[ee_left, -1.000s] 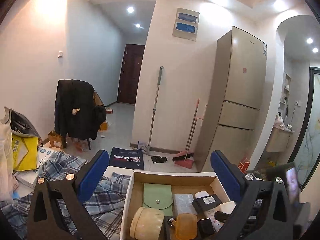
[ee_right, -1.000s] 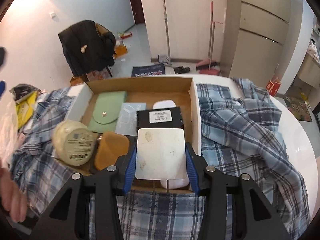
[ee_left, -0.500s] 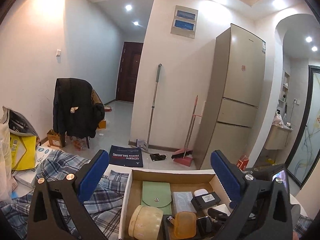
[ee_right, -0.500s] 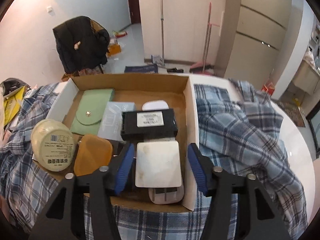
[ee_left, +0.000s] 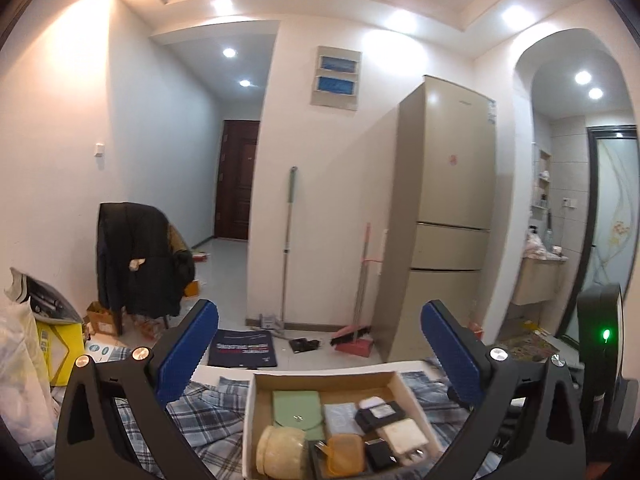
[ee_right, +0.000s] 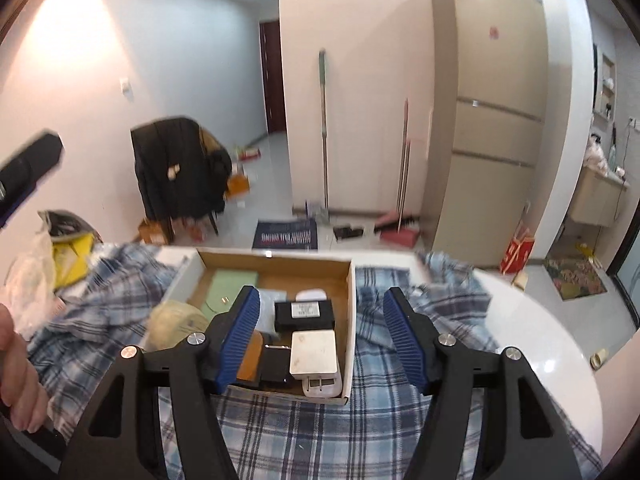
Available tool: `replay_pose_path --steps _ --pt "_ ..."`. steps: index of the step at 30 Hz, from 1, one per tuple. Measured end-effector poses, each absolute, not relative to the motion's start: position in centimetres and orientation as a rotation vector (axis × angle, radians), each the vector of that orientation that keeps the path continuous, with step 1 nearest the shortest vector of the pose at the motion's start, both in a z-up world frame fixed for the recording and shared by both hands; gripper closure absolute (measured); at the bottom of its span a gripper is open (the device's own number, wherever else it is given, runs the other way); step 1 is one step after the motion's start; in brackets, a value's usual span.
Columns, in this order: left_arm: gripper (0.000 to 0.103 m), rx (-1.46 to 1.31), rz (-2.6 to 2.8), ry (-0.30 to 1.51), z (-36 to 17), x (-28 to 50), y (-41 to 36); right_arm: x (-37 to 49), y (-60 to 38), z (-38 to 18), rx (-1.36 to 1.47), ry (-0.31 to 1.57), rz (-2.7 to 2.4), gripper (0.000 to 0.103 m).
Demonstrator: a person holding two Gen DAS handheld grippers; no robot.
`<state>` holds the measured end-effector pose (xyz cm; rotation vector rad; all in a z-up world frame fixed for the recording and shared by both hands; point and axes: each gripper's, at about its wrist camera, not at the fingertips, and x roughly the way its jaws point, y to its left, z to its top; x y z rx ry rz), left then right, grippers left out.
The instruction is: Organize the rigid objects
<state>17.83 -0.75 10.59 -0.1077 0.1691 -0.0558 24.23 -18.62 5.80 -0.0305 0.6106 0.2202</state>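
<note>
An open cardboard box (ee_right: 351, 300) sits on a plaid cloth (ee_right: 304, 432) on a round white table. It holds a white square charger (ee_right: 313, 352), a black labelled box (ee_right: 304, 314), a green pouch (ee_right: 230, 284), an orange block (ee_left: 346, 454), a cream round jar (ee_left: 280, 450) and a small white case (ee_right: 310, 294). My right gripper (ee_right: 320, 340) is open and empty, raised above the box's near end. My left gripper (ee_left: 318, 344) is open and empty, held high over the box (ee_left: 250, 420).
A tall beige fridge (ee_left: 444, 216) stands behind the table, with a mop and a red broom (ee_left: 360, 304) against the wall. A chair with a dark jacket (ee_left: 136, 264) stands at the left. Bags (ee_right: 60, 248) sit at the table's left edge. A hand (ee_right: 16, 380) shows at the left.
My right gripper opened and let go of the white charger, which now lies in the box, then pulled back and up. My left gripper rose and tilted up.
</note>
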Motion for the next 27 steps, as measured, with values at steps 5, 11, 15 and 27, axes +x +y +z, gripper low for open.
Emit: replay_pose_path --steps 5,11,15,27 --pt "0.000 -0.086 -0.068 0.120 12.3 13.4 -1.1 19.9 -19.2 9.1 -0.033 0.492 0.238 0.031" --pt "0.000 0.007 -0.060 0.037 12.0 7.9 -2.1 14.7 -19.8 11.3 -0.007 0.337 0.265 0.000" --pt "0.000 0.015 -0.040 0.025 9.4 6.1 -2.4 12.4 -20.3 10.4 0.028 0.253 0.273 0.000" --pt "0.000 0.023 0.022 0.039 1.3 6.8 -1.4 12.0 -20.1 3.1 -0.052 0.222 0.225 0.000"
